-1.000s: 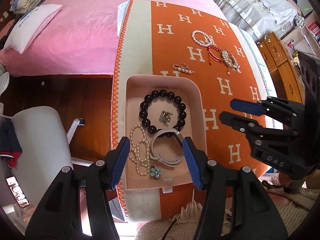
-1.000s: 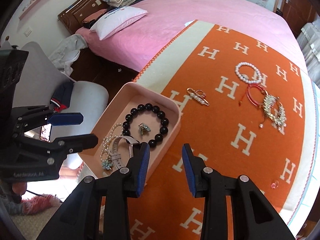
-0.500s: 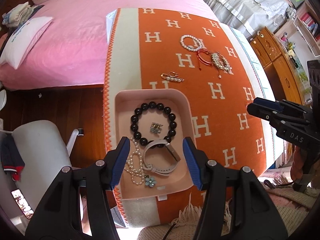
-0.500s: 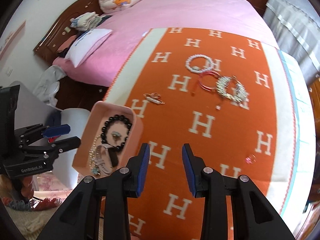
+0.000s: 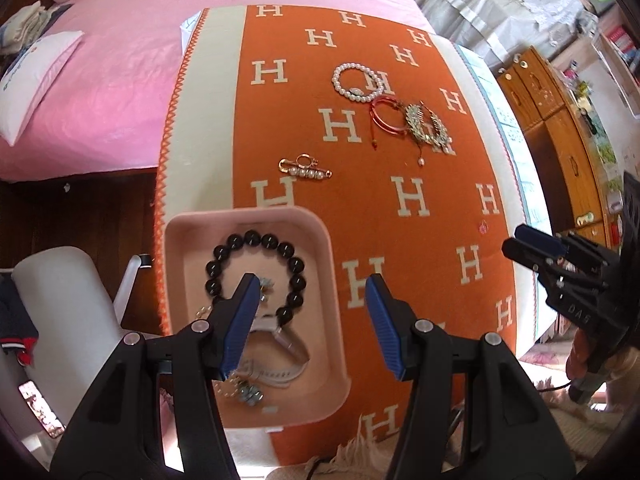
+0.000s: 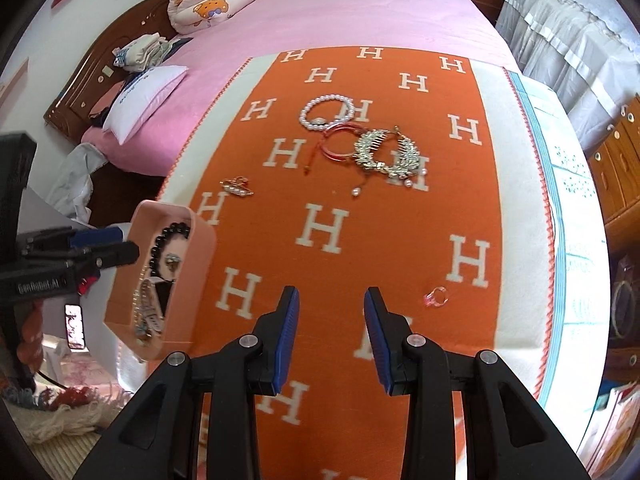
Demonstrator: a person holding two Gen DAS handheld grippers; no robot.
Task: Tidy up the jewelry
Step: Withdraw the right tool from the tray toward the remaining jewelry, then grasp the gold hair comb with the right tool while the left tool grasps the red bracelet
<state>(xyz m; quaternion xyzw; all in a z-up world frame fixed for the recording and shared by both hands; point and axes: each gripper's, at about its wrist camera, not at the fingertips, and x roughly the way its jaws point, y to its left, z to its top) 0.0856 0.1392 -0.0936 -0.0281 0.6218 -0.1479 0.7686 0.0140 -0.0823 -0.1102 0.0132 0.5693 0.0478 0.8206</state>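
A pink tray (image 5: 332,272) (image 6: 200,256) sits on the near left edge of the orange blanket (image 5: 400,240) and holds a black bead bracelet (image 5: 256,276), a watch, pearls and small earrings. On the blanket lie a pearl pin (image 5: 306,169) (image 6: 238,187), a pearl bracelet (image 5: 357,82) (image 6: 326,114), a red bangle (image 5: 386,120) (image 6: 338,142), a jewelled hair comb (image 5: 426,128) (image 6: 386,152) and a small pink ring (image 5: 483,227) (image 6: 435,297). My left gripper (image 5: 312,320) is open and empty above the tray's right rim. My right gripper (image 6: 330,336) is open and empty above the blanket's near part.
The blanket lies across the foot of a pink bed (image 6: 360,16) with pillows (image 6: 148,100). A white chair (image 5: 68,312) stands left of the tray. Wooden drawers (image 5: 560,132) stand at the right. Fringed rug on the floor below.
Both grippers have pulled back and swung right. The right gripper now looks along the blanket, with the tray at its far left. Both stay open and empty.
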